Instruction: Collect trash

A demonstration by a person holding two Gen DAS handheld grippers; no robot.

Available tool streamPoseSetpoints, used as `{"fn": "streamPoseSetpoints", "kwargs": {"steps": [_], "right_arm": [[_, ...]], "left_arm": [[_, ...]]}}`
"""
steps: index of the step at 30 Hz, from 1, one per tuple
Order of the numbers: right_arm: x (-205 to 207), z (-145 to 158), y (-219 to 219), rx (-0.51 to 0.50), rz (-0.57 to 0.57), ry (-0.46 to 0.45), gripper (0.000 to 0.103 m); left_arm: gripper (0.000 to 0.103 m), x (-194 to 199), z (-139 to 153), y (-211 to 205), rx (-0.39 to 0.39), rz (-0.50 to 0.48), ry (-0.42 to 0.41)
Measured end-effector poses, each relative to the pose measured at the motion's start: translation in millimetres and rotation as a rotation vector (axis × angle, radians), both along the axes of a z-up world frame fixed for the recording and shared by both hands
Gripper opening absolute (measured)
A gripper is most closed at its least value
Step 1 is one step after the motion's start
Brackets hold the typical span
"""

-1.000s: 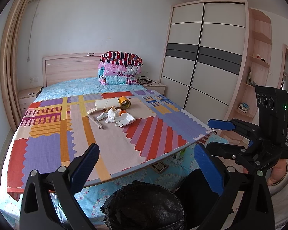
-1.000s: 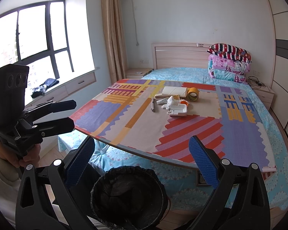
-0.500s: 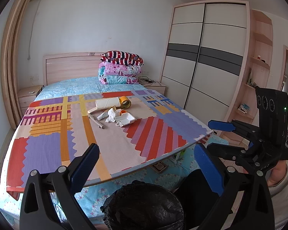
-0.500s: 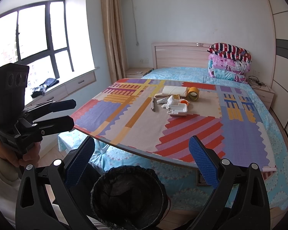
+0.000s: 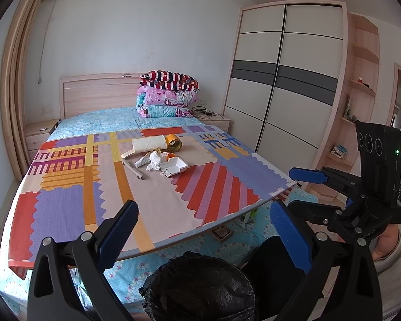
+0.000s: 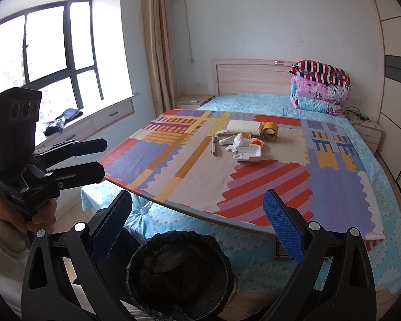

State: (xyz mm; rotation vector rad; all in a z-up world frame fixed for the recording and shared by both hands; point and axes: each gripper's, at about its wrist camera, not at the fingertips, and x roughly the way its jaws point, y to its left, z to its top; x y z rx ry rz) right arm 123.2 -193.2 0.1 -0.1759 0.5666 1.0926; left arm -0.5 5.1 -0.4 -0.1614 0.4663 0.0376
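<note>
A pile of trash lies mid-board on the bed: a white foam box, crumpled tissue, a white tube, a paper roll, a yellow tape roll and a thin stick. A black-lined trash bin stands below, just under both grippers. My left gripper is open and empty, far short of the pile. My right gripper is open and empty too; it also shows at the right of the left wrist view.
A colourful patterned board overhangs the bed's foot. Folded quilts sit by the headboard. A wardrobe stands on the right, a window seat and curtain on the left, and nightstands flank the bed.
Almost nothing has changed. Both grippers stay open above the bin, with only a slight drift of the view.
</note>
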Motion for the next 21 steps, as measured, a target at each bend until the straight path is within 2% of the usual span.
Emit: {"fn": "streamPoseSetpoints", "kwargs": {"steps": [10, 21], "right_arm": [[8, 0, 5, -0.015, -0.015, -0.011, 0.099], [59, -9, 36, -0.056, -0.034, 0.008, 0.099]], "left_arm": [[0.095, 9, -4, 10, -0.006, 0.025, 0.026], [0.095, 57, -13, 55, -0.014, 0.085, 0.095]]}}
